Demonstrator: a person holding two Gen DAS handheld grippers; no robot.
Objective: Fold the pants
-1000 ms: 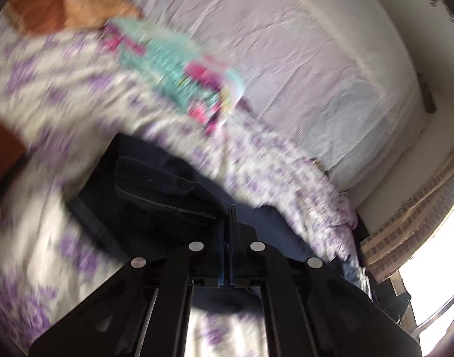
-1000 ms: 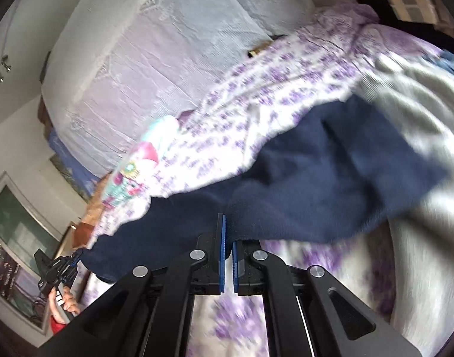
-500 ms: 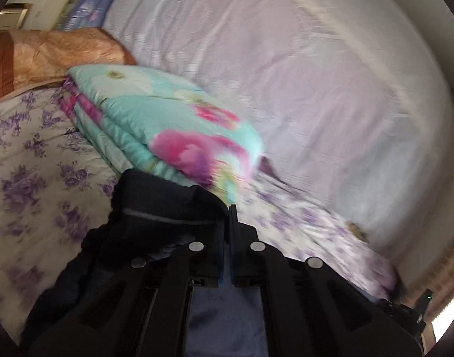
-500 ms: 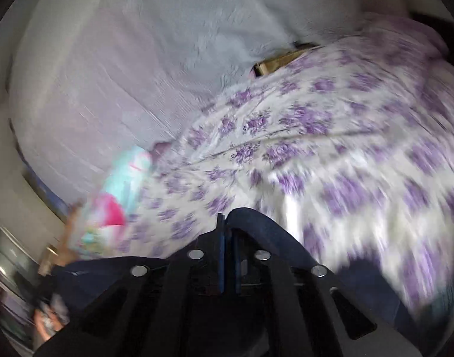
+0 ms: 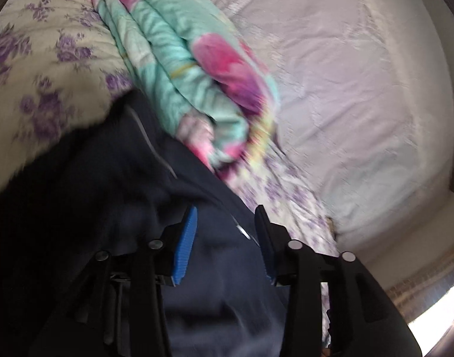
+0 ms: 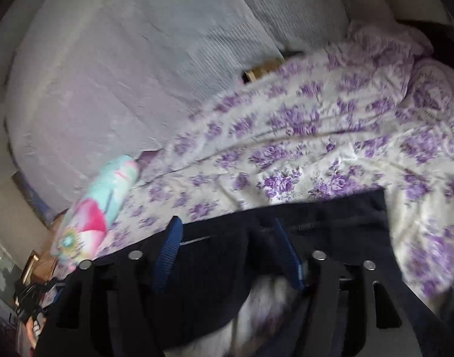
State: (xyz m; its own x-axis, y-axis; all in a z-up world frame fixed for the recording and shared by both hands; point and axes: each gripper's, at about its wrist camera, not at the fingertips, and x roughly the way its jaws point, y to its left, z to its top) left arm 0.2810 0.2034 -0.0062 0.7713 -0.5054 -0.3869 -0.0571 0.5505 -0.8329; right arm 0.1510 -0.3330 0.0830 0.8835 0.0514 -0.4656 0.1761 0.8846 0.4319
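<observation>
While both of my tools hang low over the bed, my left hand-held gripper (image 5: pixel 225 238) stands with its blue-padded fingers (image 5: pixel 184 245) spread wide apart, nothing between them but the dark navy fabric pants (image 5: pixel 114 196) lying underneath. From the left wrist view the pants fill the lower left, a thin pale seam line running across the cloth, and their far edge lies right against a folded turquoise quilt with pink flowers (image 5: pixel 179 68); I cannot tell whether the two actually touch or the quilt only overlaps them in the view. Both rest on the white bedsheet printed with purple flowers (image 5: pixel 39 59), and behind it rises a pale lilac fabric-covered headboard (image 5: pixel 346 89).

My right hand-held gripper (image 6: pixel 227 238) is likewise spread, its blue pads (image 6: pixel 167 253) well apart and clamping nothing. In this view the pants (image 6: pixel 316 226) lie as a dark band across the flowered bedsheet (image 6: pixel 316 136), stretching from below my fingers out to the right, where their edge ends in a squared corner. The quilt (image 6: pixel 99 205) sits at the left, beside the far end of the pants, and the headboard (image 6: pixel 123 59) fills the top. Much of both views is smeared with blur.
</observation>
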